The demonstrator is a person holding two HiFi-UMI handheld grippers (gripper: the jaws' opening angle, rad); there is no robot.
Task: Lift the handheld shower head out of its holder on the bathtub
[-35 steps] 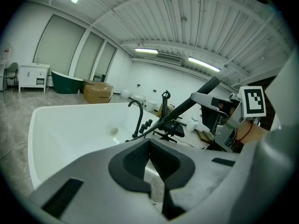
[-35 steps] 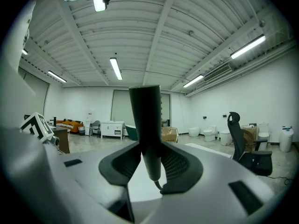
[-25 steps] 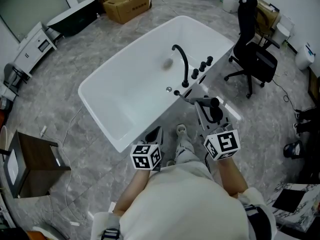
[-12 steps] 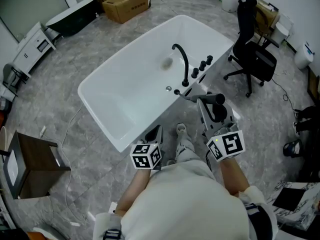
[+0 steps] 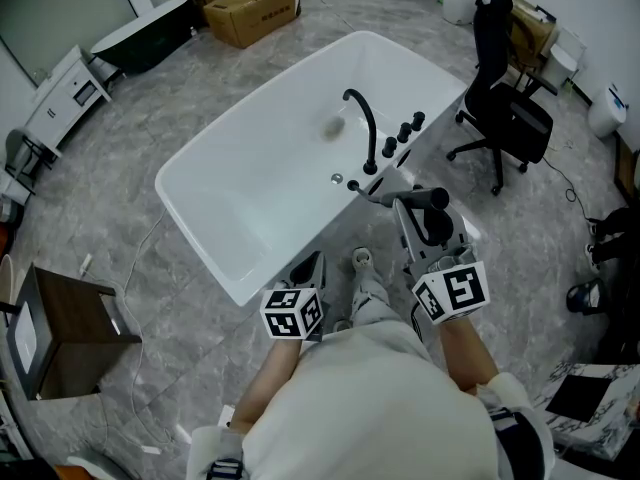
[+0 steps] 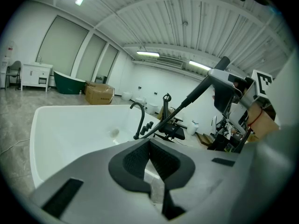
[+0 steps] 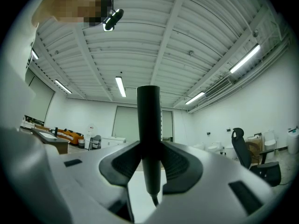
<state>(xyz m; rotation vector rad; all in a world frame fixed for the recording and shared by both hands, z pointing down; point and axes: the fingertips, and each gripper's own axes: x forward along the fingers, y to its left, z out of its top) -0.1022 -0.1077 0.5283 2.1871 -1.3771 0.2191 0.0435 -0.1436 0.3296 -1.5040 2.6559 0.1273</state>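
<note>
The black handheld shower head (image 5: 427,199) is clear of the tub rim, and my right gripper (image 5: 424,218) is shut on its handle. In the right gripper view the black handle (image 7: 149,125) stands upright, pinched between the pads. Its dark hose (image 6: 164,119) runs down to the near rim of the white bathtub (image 5: 166,182), beside the curved black faucet (image 5: 363,125). My left gripper (image 5: 311,265) hangs low in front of the tub, shut and empty; in its own view the left gripper (image 6: 149,143) has its pads meeting with nothing between them.
Three black knobs (image 5: 404,129) sit on the tub rim past the faucet. A black office chair (image 5: 506,100) stands to the right of the tub. A cardboard box (image 5: 256,6) lies beyond it, and a wooden side table (image 5: 62,332) stands at the near left.
My right gripper has shifted slightly to the right with the shower head in it. The left gripper has stayed put.
</note>
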